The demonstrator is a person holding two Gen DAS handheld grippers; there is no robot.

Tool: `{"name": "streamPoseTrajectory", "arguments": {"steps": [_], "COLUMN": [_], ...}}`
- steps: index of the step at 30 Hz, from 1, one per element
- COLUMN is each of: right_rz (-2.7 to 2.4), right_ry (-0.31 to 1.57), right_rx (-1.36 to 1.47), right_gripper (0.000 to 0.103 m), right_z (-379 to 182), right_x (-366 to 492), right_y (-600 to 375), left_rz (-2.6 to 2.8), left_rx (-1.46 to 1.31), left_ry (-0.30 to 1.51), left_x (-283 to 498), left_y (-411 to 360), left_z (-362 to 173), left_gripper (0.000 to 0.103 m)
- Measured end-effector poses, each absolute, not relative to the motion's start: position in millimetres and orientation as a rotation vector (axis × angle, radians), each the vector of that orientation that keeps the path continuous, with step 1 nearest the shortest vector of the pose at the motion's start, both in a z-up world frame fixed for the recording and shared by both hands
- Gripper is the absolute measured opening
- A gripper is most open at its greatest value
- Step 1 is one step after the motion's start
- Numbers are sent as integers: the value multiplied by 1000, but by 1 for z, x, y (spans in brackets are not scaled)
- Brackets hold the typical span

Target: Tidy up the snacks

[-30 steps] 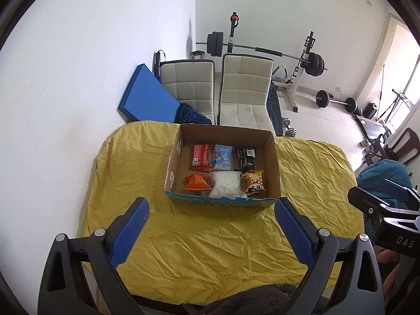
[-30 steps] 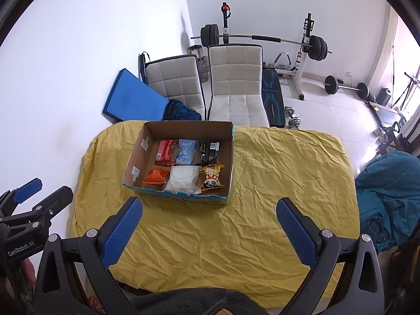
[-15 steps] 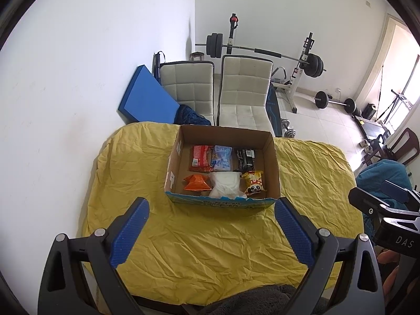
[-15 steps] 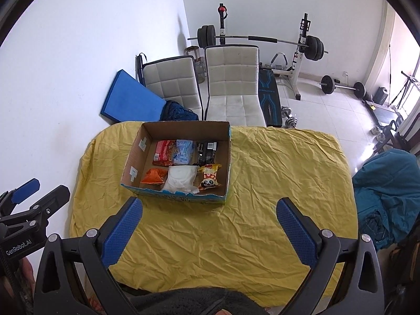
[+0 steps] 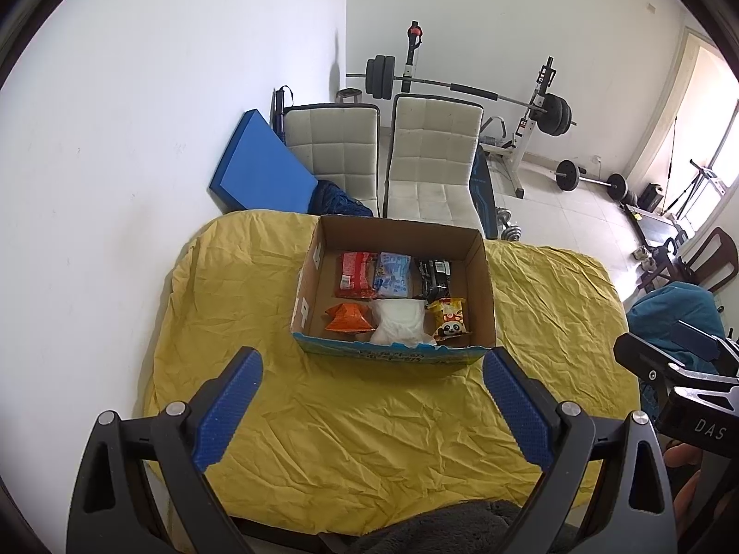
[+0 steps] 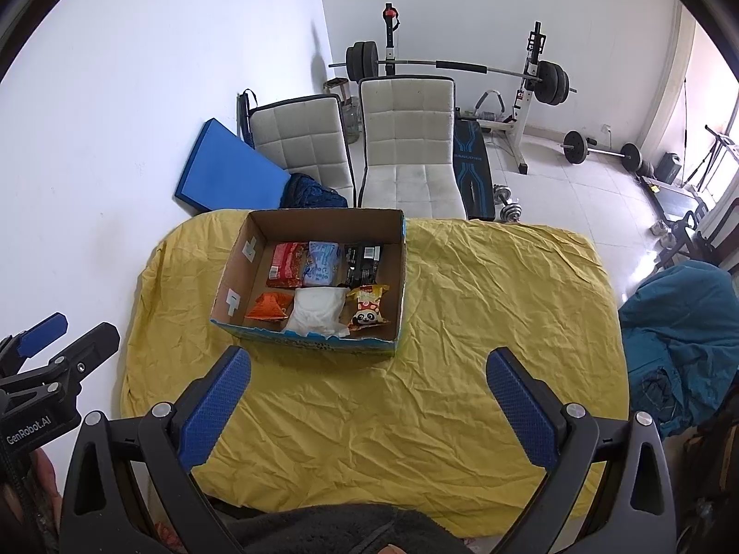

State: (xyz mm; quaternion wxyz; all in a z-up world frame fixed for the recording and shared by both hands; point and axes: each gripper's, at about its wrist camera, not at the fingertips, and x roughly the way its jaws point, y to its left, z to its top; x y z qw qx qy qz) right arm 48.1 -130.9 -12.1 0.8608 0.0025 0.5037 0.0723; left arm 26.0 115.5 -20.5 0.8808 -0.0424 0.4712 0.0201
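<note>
Flanking left gripper (image 5: 372, 408): right gripper (image 5: 683, 369).

A surface (image 5: 369, 438) draped in wrinkled yellow cloth (image 6: 485, 300) carries an open cardboard box (image 5: 482, 286) near its far edge.

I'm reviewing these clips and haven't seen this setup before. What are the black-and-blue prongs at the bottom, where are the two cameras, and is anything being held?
No robot here: a person holds a two-finger tool in each hand, with a fisheye camera on each looking forward along its fingers. One picture is from the left tool, the other from the right tool; each tool also shows at the edge of the other's view. Both are open and hold nothing. On the yellow tablecloth sits an open cardboard box with six snack packets in two rows, including an orange packet and a panda packet.
</note>
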Motion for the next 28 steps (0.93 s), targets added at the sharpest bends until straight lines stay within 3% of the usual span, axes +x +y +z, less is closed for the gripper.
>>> {"name": "streamPoseTrajectory", "arguments": {"steps": [28], "right_rz": [82], "right_ry": [1043], "right_rx": [16], "right_gripper": [103], "right_z": [-12], "right_x": [51], "right_y": [-133], "left_rz": [1], "left_rx": [-75], "left_ry": [971], "left_x": [39], "left_y": [115], "left_z": [-25], "left_gripper": [98]}}
